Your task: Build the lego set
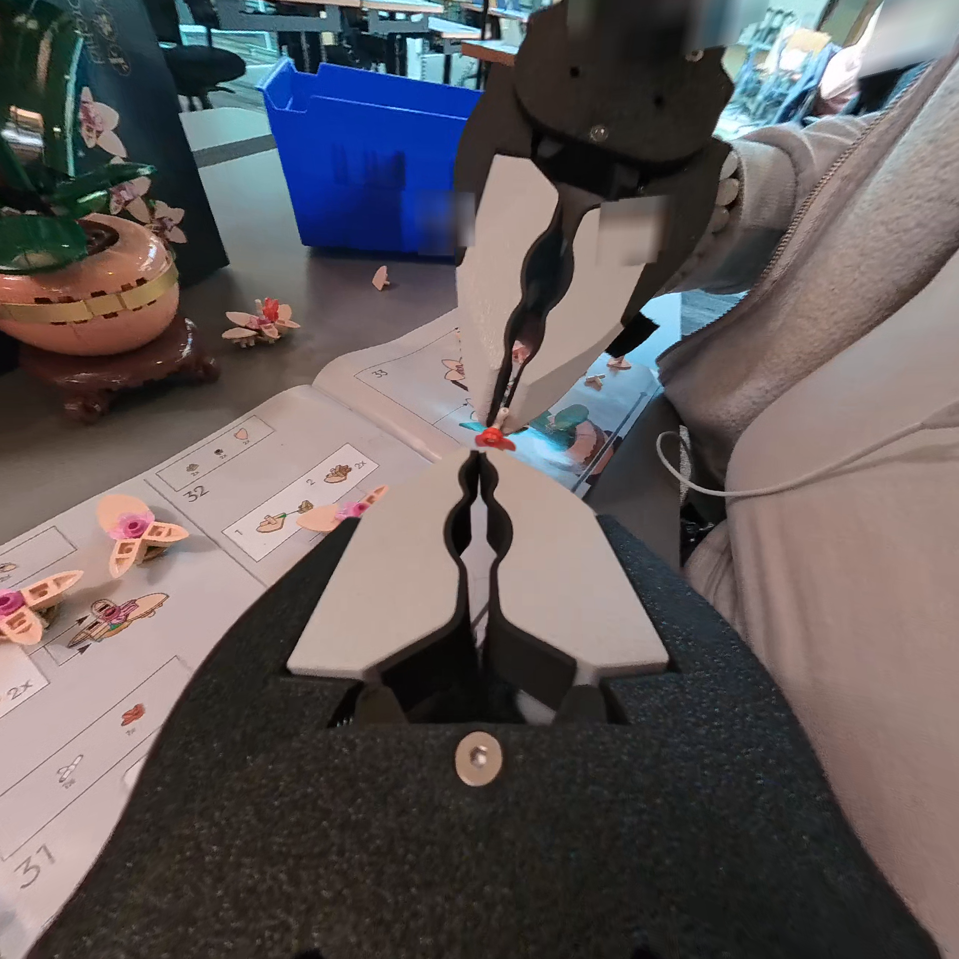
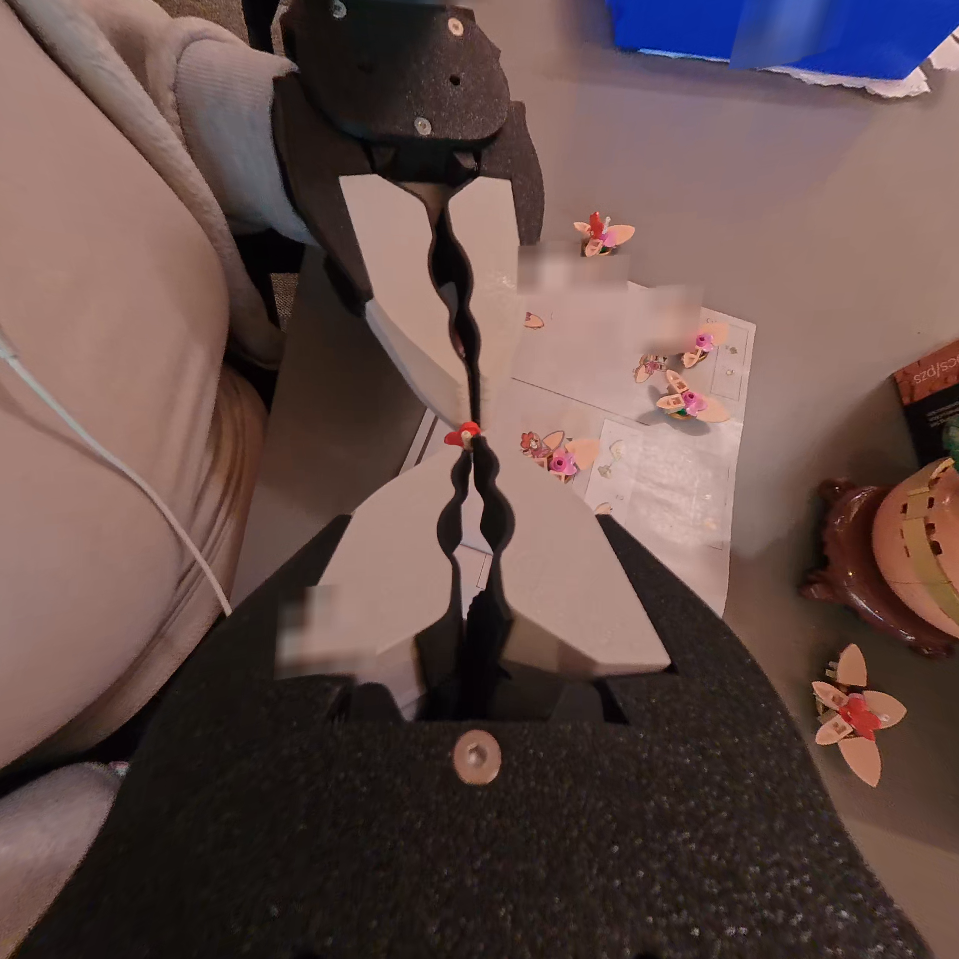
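Note:
My left gripper (image 1: 475, 455) is shut, its tips pinching a small red flower piece (image 1: 492, 439). My right gripper (image 1: 499, 415) comes in from above, tip to tip with the left, and is shut on a tiny white pin (image 1: 504, 413) that meets the red piece. In the right wrist view my right gripper (image 2: 473, 442) holds the pin (image 2: 468, 442) and the left gripper (image 2: 469, 415) holds the red piece (image 2: 461, 433). Both are held above the open instruction booklet (image 1: 233, 519).
Pink-centred tan flower assemblies (image 1: 137, 534) (image 2: 690, 402) lie on the booklet (image 2: 674, 467). A red-centred flower (image 1: 259, 322) (image 2: 851, 716) lies on the grey table. The built orchid pot (image 1: 88, 290) (image 2: 908, 545) stands beside it. A blue bin (image 1: 373, 171) is behind. A person's grey sleeve (image 1: 830, 467) is close. Less than 4 cm separates the two grippers' tips. Both grippers' tips are roughly 20 cm from the built orchid pot (image 1: 88, 290). Look for it in the right wrist view (image 2: 938, 498) too.

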A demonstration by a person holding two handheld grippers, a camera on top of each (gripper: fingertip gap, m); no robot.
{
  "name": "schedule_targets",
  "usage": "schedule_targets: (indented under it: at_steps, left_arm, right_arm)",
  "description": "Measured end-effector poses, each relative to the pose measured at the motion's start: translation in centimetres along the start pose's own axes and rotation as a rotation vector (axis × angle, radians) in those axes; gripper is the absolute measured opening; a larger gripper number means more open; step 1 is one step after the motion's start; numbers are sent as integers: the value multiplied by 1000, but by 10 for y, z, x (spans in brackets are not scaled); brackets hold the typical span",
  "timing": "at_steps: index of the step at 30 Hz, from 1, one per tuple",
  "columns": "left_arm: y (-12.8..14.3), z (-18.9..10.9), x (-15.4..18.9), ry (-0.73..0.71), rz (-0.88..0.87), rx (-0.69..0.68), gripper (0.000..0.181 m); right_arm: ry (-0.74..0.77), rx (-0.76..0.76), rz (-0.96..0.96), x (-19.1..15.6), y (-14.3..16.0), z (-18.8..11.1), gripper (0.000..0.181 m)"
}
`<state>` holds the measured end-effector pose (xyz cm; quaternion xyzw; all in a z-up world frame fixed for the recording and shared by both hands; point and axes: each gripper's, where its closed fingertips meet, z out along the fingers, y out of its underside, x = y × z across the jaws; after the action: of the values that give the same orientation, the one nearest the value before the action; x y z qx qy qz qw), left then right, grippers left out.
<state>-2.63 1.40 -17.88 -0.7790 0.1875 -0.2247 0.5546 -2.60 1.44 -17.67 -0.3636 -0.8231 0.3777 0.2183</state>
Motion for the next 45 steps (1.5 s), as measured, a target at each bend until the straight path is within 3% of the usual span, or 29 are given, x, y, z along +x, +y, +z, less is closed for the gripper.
schedule_targets:
  at_steps: [8,19,30,45]
  left_arm:
    - [-2,0,-8,-92,34,2,0]
    - [7,-7,-34,-476,75,-53,0]
    - [18,0,-24,-453,310,-156,0]
    - [29,2,-16,-439,375,-221,0]
  right_arm:
    - [1,-17,15,-2,3,4,2]
    - [164,36,148,11,-6,13,2]
    - [131,-48,84,0,7,19,2]
    - [86,-24,119,-11,14,26,2]
